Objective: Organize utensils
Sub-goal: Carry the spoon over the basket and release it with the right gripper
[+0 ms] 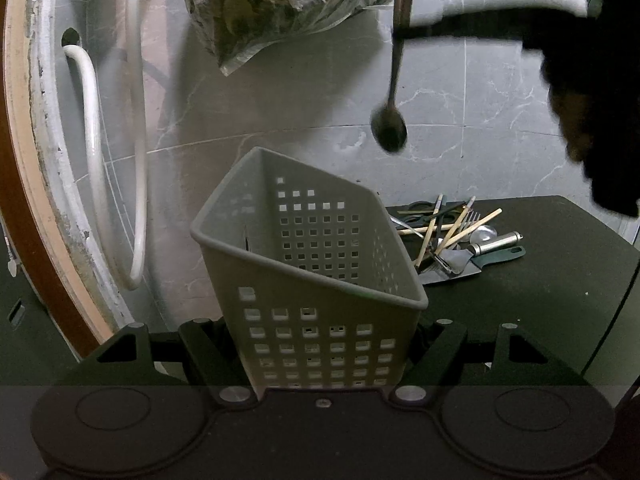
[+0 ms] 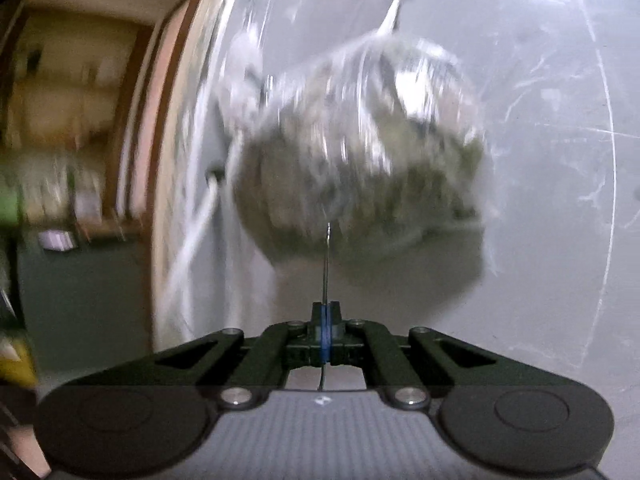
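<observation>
A grey perforated basket [image 1: 312,264] stands tilted on the black table [image 1: 540,300], and my left gripper [image 1: 320,344] is shut on its lower walls. The basket looks empty inside. Above and right of it hangs a dark spoon [image 1: 390,128], bowl down, with my right gripper [image 1: 400,34] shut on its handle. In the right wrist view the spoon [image 2: 327,264] shows edge-on as a thin line between the blue pads of the right gripper [image 2: 326,316]. A pile of utensils [image 1: 452,236] lies on the table behind the basket: chopsticks, a fork, scissors, a green-handled knife.
A clear plastic bag of greens [image 1: 280,4] hangs against the grey marble wall. White hoses [image 1: 136,120] run down the wall at the left, beside a wooden frame [image 1: 16,160]. A person's dark sleeve [image 1: 592,100] fills the upper right.
</observation>
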Motion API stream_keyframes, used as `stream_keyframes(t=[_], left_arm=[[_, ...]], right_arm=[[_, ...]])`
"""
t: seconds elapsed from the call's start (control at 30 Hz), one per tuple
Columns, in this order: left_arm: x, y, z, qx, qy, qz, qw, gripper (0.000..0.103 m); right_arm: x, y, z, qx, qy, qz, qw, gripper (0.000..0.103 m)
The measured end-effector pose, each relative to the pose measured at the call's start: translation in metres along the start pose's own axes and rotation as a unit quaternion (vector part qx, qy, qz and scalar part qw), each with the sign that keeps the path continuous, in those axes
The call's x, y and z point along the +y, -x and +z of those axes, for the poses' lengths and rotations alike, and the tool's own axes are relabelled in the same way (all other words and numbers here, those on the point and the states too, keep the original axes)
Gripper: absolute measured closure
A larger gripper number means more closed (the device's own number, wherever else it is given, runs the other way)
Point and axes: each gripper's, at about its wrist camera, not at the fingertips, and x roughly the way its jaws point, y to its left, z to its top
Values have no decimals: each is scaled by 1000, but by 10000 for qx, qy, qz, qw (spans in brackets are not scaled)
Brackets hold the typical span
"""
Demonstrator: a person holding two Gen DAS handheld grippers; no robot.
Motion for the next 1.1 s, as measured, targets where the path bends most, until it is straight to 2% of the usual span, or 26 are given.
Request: stream_keyframes(t=[0.1,0.2,0.37,0.6,0.8,1.0,1.07,1.1], left_arm=[[0,0,0,-2,-1,-2,10000,26],[0,0,0,-2,-3,-2,10000,27],[0,0,0,-4,-3,-3,10000,27],[1,0,0,-5,-4,-7,10000,26],[1,0,0,-4,-10,-11,10000,27],[1,0,0,-6,-12,-7,10000,26],[1,0,0,-5,-13,-11,10000,26],[1,0,0,-6,-12,-8,10000,27]], right_arm=[[-1,5,21,-258,-664,503,9962,103],[6,0,31,-312,-990,969,9899,103],[29,-9,15,45,-1040,1389,9848,103],[43,-27,-18,731,-1057,1483,9806,103],[52,-26,-39,1108,-1133,1460,9765,103],[65,-19,-52,1432,-837,1546,9740,101],[69,-17,-54,1524,-710,1544,9736,95],[70,-16,-54,1533,-686,1570,9732,82]])
